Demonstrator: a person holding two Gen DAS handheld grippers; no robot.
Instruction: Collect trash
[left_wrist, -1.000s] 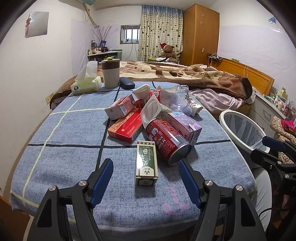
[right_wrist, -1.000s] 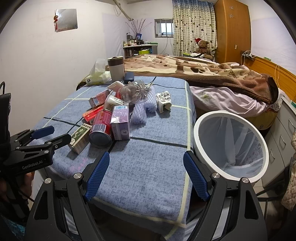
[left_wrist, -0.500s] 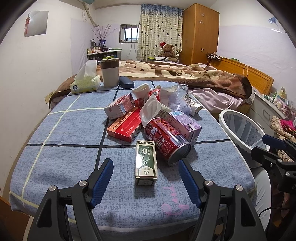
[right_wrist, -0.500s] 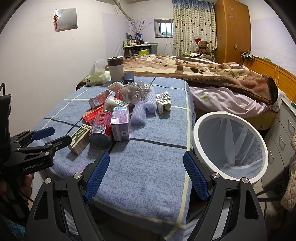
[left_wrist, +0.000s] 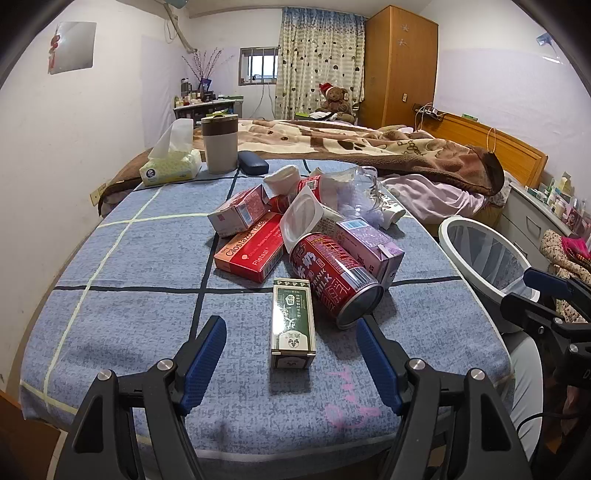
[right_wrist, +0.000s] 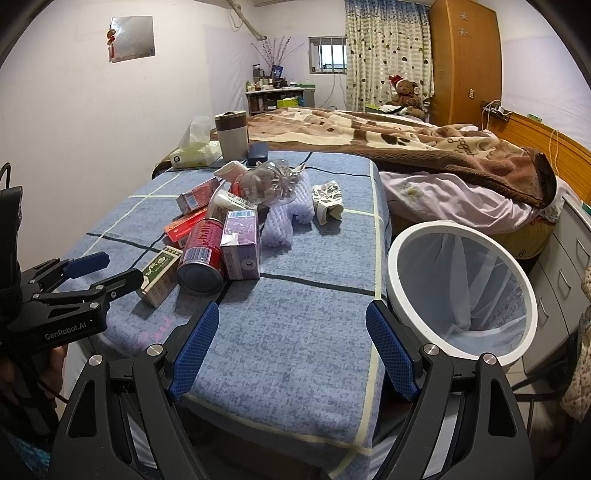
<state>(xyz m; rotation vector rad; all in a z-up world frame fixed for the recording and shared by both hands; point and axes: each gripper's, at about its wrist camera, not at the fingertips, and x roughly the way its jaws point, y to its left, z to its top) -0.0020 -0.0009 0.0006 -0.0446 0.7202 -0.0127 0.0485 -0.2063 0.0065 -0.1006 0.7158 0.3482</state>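
Observation:
A pile of trash lies on the blue checked tablecloth (left_wrist: 110, 295): a green box (left_wrist: 293, 319), a red milk can (left_wrist: 334, 280), a purple carton (left_wrist: 369, 247), a red tablet box (left_wrist: 251, 253), a pink box (left_wrist: 240, 214), a white cup (left_wrist: 303, 218) and a crushed clear bottle (left_wrist: 354, 188). My left gripper (left_wrist: 290, 354) is open and empty, just in front of the green box; it also shows in the right wrist view (right_wrist: 105, 269). My right gripper (right_wrist: 291, 343) is open and empty above the table's near edge, between the pile (right_wrist: 218, 236) and the white trash bin (right_wrist: 461, 288).
A tissue box (left_wrist: 170, 168), a tumbler (left_wrist: 220, 144) and a dark case (left_wrist: 252, 162) stand at the table's far end. A knitted lilac cloth (right_wrist: 286, 218) and a crumpled wrapper (right_wrist: 327, 201) lie beside the pile. A bed with blankets (left_wrist: 369, 147) is behind; drawers (right_wrist: 565, 258) are on the right.
Both grippers have stayed open and almost still. The left view has shifted very slightly; nothing on the table has moved.

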